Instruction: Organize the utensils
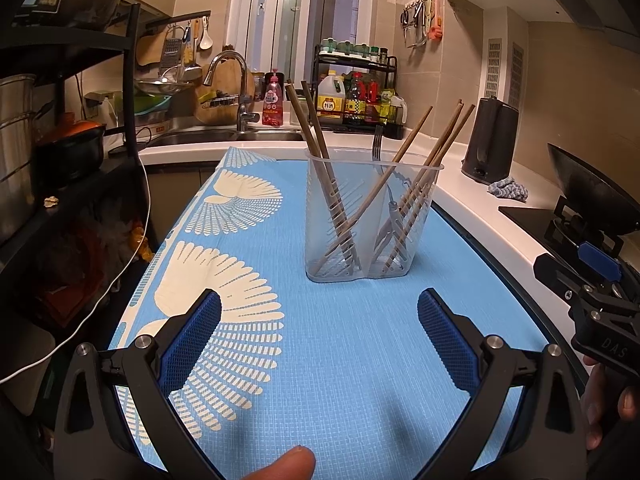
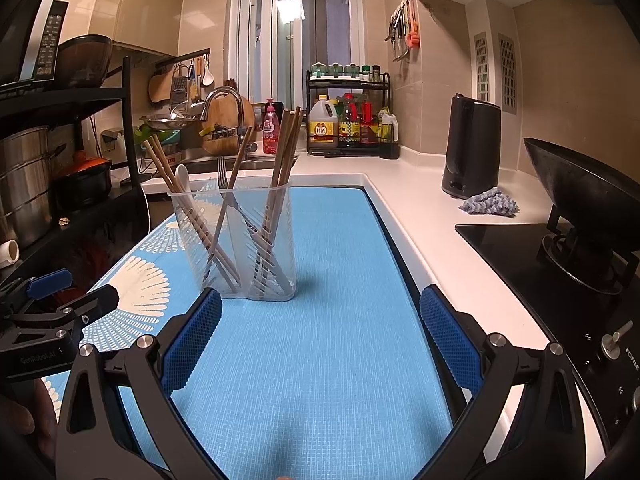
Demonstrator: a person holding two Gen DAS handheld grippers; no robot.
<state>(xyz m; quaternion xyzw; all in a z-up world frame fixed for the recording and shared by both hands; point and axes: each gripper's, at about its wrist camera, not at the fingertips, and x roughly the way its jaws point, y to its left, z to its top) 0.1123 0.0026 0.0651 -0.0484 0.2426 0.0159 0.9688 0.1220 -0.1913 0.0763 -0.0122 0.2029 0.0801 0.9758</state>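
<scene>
A clear plastic utensil holder (image 1: 370,216) with two compartments stands on the blue mat (image 1: 320,360). It holds several wooden chopsticks (image 1: 316,148) and a metal fork (image 1: 377,146). In the right wrist view the holder (image 2: 236,240) also shows a white spoon (image 2: 183,178). My left gripper (image 1: 320,312) is open and empty, a little in front of the holder. My right gripper (image 2: 320,312) is open and empty, in front and to the right of the holder. The right gripper's body shows at the left wrist view's right edge (image 1: 600,308).
A black kettle (image 1: 490,140) and a blue-grey cloth (image 1: 508,190) sit on the white counter at right. A hob with a black wok (image 2: 580,184) is at far right. A sink and faucet (image 1: 234,88) lie behind. A black shelf rack (image 1: 60,120) stands at left.
</scene>
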